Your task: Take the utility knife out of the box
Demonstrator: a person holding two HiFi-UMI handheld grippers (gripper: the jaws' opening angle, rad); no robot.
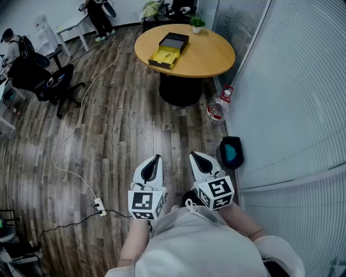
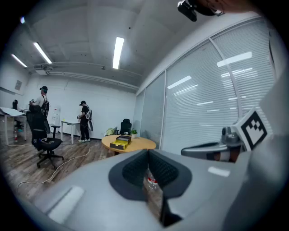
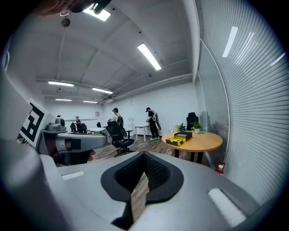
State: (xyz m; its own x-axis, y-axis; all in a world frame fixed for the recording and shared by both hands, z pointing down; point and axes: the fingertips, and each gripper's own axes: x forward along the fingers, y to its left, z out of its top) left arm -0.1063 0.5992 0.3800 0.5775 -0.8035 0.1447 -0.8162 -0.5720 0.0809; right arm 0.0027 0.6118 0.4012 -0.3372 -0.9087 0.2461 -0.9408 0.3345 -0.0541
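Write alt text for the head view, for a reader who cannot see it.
Seen from above, a person holds the left gripper and right gripper low over a wood floor, both shut and empty. Ahead stands a round table bearing an open box with a yellow lining.

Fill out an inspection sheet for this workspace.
Surface: round wooden table, some way ahead of the grippers.
Job's things: open box with yellow lining on the table; utility knife too small to make out.
Clutter: potted plant on the table; plastic bottle and dark bag on the floor by the wall.
Grippers: left gripper and right gripper both shut, empty, side by side.
Cables: white cable across the floor to a power strip; black cable beside it.
Surroundings: wood floor, blinds, office chair, people at far desks.
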